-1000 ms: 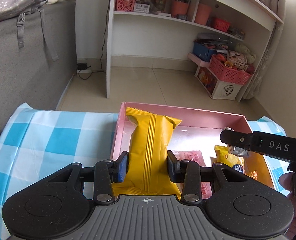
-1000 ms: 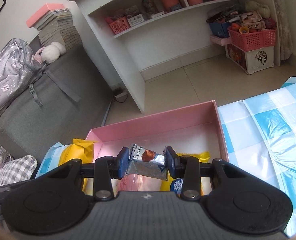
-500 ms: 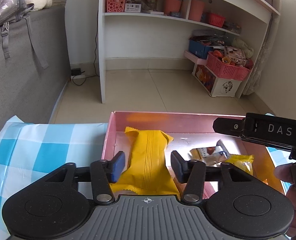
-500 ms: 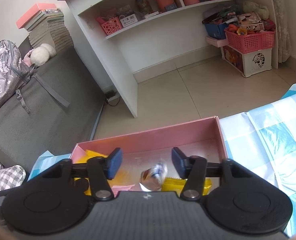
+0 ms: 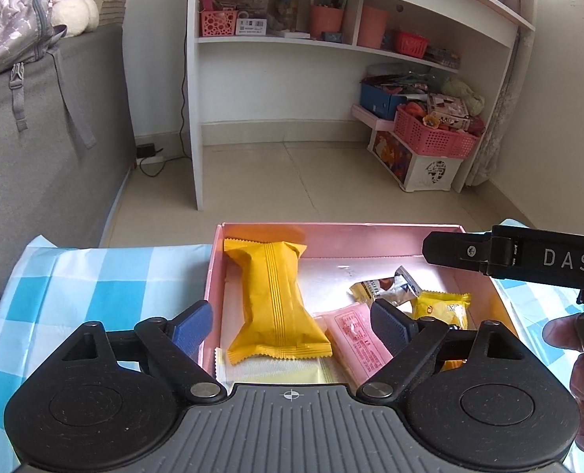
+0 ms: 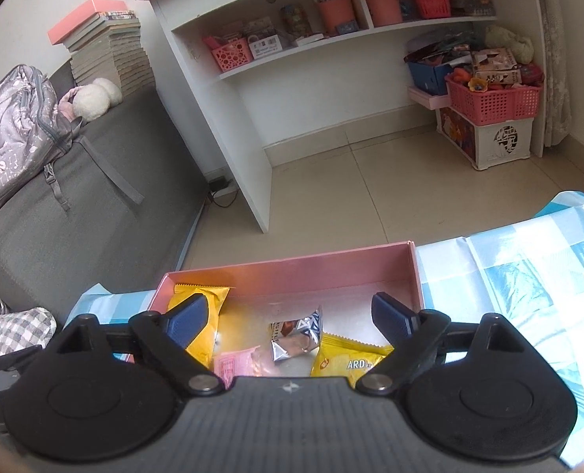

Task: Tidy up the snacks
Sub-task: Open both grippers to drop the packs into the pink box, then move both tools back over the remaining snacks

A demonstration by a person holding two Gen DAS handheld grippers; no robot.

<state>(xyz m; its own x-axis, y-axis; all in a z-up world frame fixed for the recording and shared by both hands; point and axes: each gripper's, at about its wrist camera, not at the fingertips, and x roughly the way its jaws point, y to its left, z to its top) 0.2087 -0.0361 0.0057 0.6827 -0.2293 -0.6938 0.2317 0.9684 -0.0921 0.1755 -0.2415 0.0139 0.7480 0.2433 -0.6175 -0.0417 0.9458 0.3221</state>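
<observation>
Inspector A: Two grippers, both released and holding nothing. The left gripper (image 5: 290, 325) hangs over the near edge of the pink box (image 5: 339, 232), its jaws spread wide. The right gripper (image 6: 290, 317) hangs over the same box's near side, jaws equally wide apart.

Inspector B: Contents of the box?

Inspector A: Four snacks seen plainly. A long yellow packet (image 5: 274, 299) lies flat along the box's left wall, free of both left fingers. A pink packet (image 5: 357, 341) lies just right of it near the front wall. A silver wrapper (image 6: 296, 335) rests in the middle of the box floor, between the right gripper's spread fingers but touching neither. A small yellow packet (image 6: 347, 358) lies just beside the silver wrapper, toward the box's right wall.

Inspector B: And the box itself?

Inspector A: It sits on a counter covered by a blue checked cloth (image 5: 95, 287), which shows on both sides of the box.
</observation>
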